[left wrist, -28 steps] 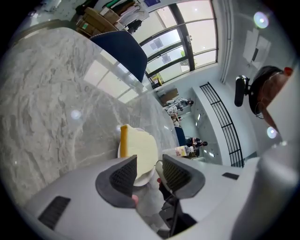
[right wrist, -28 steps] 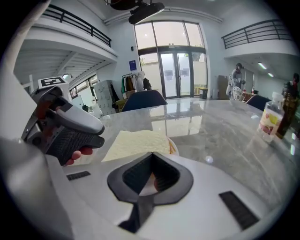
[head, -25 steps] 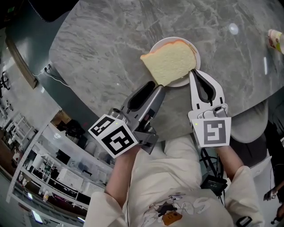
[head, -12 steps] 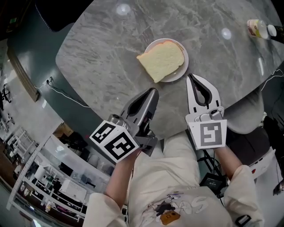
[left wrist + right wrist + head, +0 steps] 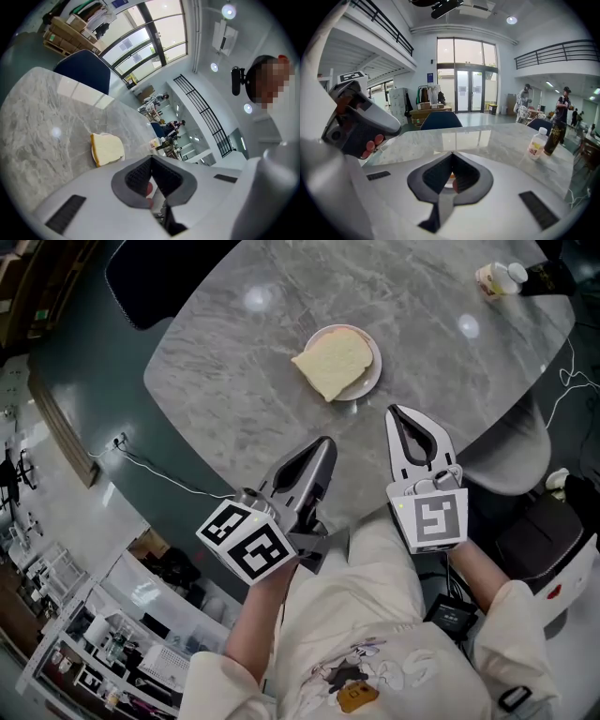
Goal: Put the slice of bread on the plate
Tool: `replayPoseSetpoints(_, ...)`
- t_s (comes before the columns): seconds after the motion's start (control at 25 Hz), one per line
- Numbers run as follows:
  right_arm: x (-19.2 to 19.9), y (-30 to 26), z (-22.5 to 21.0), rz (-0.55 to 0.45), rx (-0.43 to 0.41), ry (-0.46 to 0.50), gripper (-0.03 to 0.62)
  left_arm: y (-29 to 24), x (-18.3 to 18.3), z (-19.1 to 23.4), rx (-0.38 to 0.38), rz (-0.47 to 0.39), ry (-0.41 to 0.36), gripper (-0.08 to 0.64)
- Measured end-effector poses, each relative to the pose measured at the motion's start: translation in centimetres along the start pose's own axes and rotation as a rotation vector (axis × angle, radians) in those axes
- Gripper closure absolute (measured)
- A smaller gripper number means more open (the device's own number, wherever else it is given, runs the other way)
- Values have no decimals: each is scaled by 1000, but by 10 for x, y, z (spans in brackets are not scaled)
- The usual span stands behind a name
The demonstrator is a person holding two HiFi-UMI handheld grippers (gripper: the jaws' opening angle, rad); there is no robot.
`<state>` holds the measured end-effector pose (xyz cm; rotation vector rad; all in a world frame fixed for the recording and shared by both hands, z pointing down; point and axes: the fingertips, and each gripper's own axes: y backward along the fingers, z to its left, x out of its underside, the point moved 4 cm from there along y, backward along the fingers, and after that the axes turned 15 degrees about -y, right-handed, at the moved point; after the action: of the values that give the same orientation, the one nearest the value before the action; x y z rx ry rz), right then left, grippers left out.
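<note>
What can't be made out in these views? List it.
The plate: in the head view, the slice of bread covers all but its rim.
Right gripper view: the shut right claw hides nearly all of the slice of bread.
The bottles: their labels are too small to read in any view.

You have the slice of bread [image 5: 330,365] flat on the round white plate [image 5: 376,367], pale crumb up, tan crust at one edge, its left corners overhanging the rim. The plate stands on the grey marble table [image 5: 234,362].
</note>
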<state>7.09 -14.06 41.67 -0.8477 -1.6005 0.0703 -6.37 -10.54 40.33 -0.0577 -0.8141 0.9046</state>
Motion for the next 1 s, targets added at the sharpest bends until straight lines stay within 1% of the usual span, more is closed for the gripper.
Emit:
replayPoseSetpoints(0.12, -4, 15, 15, -4, 0, 8, 589, 21, -1, -14, -4, -13, -41, 551)
replayPoseSetpoints(0.28, -10, 35, 30, -28, -5, 6, 589, 44, 3, -25, -42, -18, -121, 551)
replayPoseSetpoints(0.36, -12, 50, 38, -36, -1, 2, 589, 60, 4, -34, -54, -28, -146, 551)
replayPoseSetpoints(0.56, -14, 93, 64, -33, -12, 32, 589, 103, 11, -61, -74, -73, -203, 551)
replayPoseSetpoints(0.84, -3, 160, 97, -58, 10, -30, 589, 160, 44, -91, -77, -112, -256, 551)
replayPoseSetpoints(1.0, 1, 197, 128, -84, -19, -31, 589, 194, 66, -99, -118, -118, -248, 551)
